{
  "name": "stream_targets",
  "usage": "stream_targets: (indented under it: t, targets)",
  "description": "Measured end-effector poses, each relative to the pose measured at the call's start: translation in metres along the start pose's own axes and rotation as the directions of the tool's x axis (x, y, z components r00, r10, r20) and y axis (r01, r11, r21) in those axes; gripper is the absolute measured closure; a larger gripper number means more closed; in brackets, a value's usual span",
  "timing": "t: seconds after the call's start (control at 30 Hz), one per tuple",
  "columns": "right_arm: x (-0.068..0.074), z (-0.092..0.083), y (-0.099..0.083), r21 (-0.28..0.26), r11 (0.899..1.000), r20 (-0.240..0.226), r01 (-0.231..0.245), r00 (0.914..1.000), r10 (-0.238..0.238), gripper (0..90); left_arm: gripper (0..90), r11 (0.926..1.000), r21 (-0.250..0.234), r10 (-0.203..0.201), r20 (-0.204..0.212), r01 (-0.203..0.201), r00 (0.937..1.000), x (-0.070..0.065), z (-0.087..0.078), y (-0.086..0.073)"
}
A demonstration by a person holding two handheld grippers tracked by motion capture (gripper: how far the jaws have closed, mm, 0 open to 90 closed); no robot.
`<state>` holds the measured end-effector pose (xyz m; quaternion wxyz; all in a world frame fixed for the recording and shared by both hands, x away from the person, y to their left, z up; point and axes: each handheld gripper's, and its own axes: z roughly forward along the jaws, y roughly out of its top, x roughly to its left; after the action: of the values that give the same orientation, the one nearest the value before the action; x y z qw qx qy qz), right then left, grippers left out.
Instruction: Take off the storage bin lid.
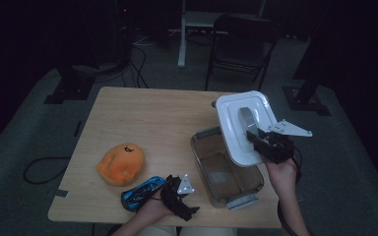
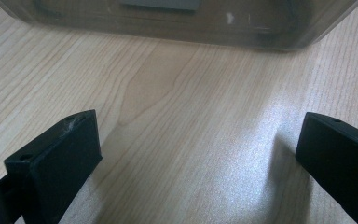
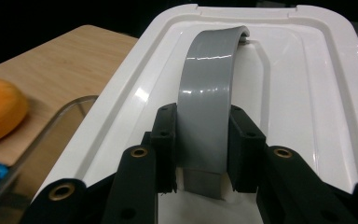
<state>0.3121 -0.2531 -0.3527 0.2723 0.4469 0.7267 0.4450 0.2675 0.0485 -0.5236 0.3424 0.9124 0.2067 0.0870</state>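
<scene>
My right gripper [image 1: 257,135] is shut on the grey arched handle [image 3: 207,102] of a white box lid [image 1: 241,125], and holds the lid tilted above the far right end of a clear plastic box [image 1: 226,172]. In the right gripper view the jaws clamp the handle from both sides. My left gripper [image 2: 198,154] rests low over the wooden table [image 1: 142,118] near the front edge, open with nothing between its jaws, and faces the clear box's near wall [image 2: 177,23]. In the high view the left gripper [image 1: 179,191] lies just left of the box.
An orange plush toy [image 1: 120,163] lies at the front left of the table. A blue toy car [image 1: 140,191] sits beside my left hand. A folding chair [image 1: 241,44] and cables stand on the floor beyond the table's far edge.
</scene>
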Motion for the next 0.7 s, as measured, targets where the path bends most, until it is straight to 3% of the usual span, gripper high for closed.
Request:
stream_targets:
  t: [0.37, 0.6, 0.7]
  targets:
    - [-0.035, 0.016, -0.004, 0.014, 0.999, 0.069, -0.044, 0.9967, 0.043, 68.0, 0.5, 1.0, -0.004, -0.003, 0.0, 0.003, 1.0, 0.0, 0.0, 0.0]
    - [-0.062, 0.029, -0.015, 0.057, 0.995, 0.147, -0.086, 0.9862, 0.077, 68.0, 0.5, 1.0, 0.0, 0.002, 0.0, -0.002, 1.0, 0.0, 0.0, 0.0]
    - [-0.071, 0.037, -0.024, 0.08, 0.991, 0.153, -0.108, 0.9837, 0.095, 67.8, 0.5, 1.0, 0.0, 0.002, 0.0, -0.002, 1.0, 0.0, 0.0, 0.0]
